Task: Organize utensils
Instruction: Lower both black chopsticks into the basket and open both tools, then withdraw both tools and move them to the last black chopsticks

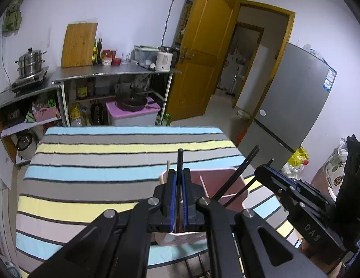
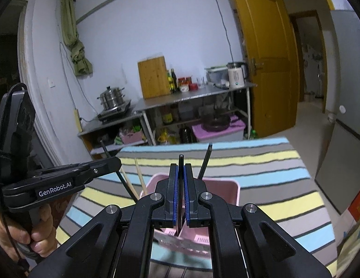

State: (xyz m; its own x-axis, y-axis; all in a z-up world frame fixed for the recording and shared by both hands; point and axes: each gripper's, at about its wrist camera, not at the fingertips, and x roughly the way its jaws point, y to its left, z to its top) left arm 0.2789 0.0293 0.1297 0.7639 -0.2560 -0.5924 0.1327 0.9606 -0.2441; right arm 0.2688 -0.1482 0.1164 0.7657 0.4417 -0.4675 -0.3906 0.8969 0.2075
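A pink utensil basket (image 1: 228,180) (image 2: 224,186) stands on the striped tablecloth. My left gripper (image 1: 179,173) is shut on a black utensil handle (image 1: 180,159) that stands upright over the basket's left part. My right gripper (image 2: 180,169) is shut on another black handle (image 2: 181,162), upright over the basket. Black chopsticks (image 1: 240,173) (image 2: 204,162) lean in the basket, and pale wooden chopsticks (image 2: 141,178) (image 1: 168,165) stand at its left edge. The right gripper shows at the right in the left wrist view (image 1: 270,162), the left gripper at the left in the right wrist view (image 2: 110,162).
The table (image 1: 98,162) carries a blue, yellow and grey striped cloth. Behind it is a steel shelf (image 1: 115,71) with a cutting board, bottles, a kettle and a steamer pot (image 1: 30,62). A grey fridge (image 1: 293,99) and an open wooden door (image 1: 203,53) are at the right.
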